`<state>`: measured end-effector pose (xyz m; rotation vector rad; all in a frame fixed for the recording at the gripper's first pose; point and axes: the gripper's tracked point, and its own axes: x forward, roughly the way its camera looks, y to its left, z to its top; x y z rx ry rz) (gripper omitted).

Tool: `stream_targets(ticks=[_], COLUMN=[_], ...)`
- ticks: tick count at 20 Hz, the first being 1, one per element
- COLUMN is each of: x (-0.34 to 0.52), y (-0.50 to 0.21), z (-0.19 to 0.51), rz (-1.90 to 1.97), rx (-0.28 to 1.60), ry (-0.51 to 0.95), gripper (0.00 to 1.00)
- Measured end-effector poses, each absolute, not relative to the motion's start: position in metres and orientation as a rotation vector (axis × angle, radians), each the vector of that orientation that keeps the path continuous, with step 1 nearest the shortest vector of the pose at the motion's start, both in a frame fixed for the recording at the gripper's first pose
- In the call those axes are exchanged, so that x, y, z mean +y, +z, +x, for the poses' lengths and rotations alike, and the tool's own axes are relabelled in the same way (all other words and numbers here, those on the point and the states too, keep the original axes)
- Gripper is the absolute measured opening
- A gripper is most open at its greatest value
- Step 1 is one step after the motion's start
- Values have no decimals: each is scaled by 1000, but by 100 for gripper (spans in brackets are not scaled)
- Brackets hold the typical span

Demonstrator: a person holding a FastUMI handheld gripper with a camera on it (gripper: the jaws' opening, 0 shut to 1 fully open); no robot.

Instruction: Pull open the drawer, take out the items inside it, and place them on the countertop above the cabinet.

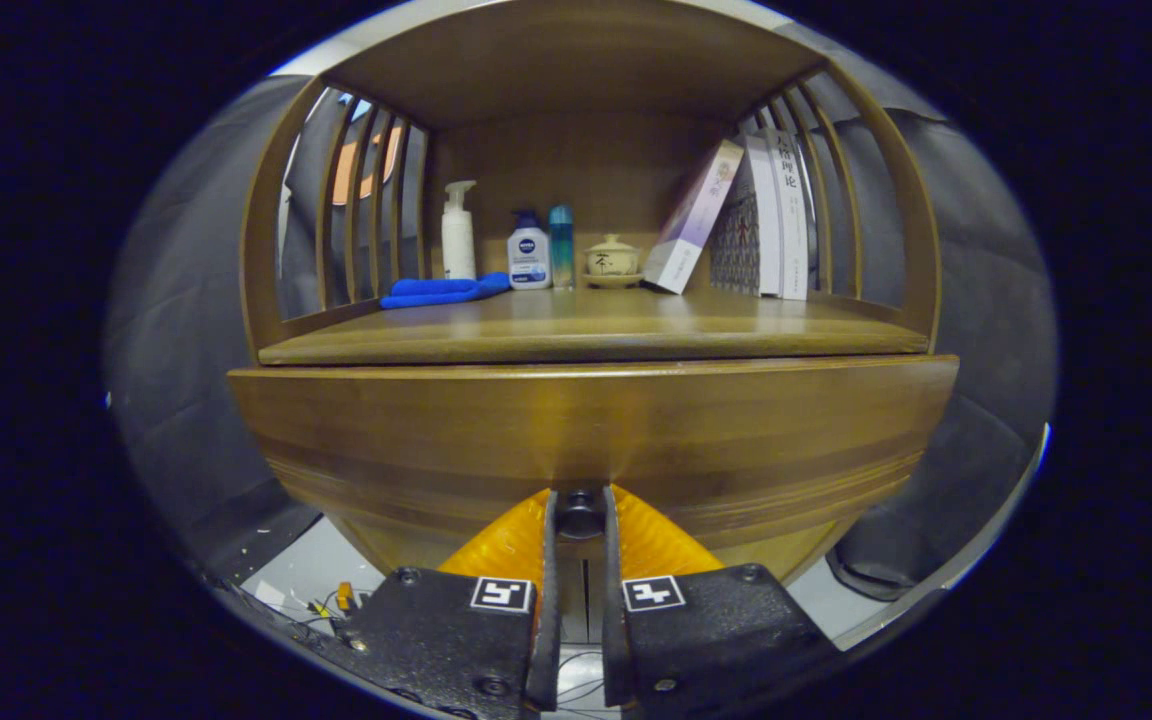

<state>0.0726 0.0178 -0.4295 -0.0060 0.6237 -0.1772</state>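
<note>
The tool (579, 515) is clamped on the drawer knob (579, 512) of the wooden cabinet (591, 440); the drawer looks barely opened, its contents not yet on the surface (596, 335).

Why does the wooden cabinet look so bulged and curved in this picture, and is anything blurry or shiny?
In the gripper view, the fisheye lens bows the drawer front and the countertop; the wood there carries a soft sheen from overhead light; the bottles and books at the back look slightly soft; the gripper, closed on the drawer knob, is sharp.
</note>
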Motion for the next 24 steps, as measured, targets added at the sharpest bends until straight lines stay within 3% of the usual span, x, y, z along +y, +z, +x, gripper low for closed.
stream_targets(ticks=[24], x=[52], y=[-402], z=[-75], rz=[-63], rx=[658], ry=[-71], gripper=[20])
